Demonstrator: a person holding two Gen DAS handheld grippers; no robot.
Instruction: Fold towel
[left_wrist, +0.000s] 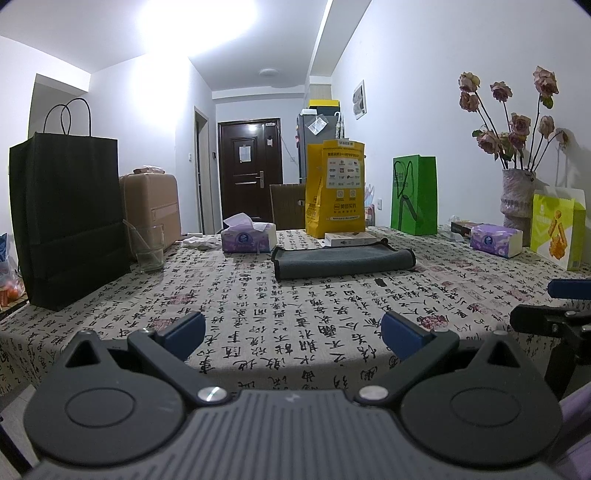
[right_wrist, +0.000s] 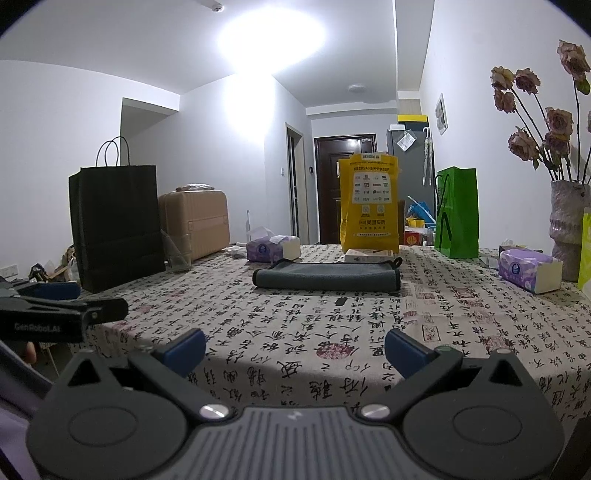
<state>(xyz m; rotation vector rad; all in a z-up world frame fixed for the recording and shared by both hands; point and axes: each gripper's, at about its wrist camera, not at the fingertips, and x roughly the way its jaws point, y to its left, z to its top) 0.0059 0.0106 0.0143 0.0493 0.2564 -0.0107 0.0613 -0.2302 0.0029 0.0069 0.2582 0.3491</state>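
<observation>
Both grippers at the near edge of the table, each seen from its own wrist camera. The left gripper has its jaws spread wide and holds nothing; its blue pads stand over the calligraphy-print cloth. The right gripper is likewise wide open and empty, and appears at the right margin of the left view; the left gripper appears at the left margin of the right view. The towel, grey with a dark hem, lies folded flat near the middle of the table, well apart from both grippers. Just behind it lies a flat box, and behind that stands a yellow bag. Left of the towel: a tissue pack, a glass and a black bag. To the right: a green bag, a second tissue pack and a vase of dried roses.
</observation>
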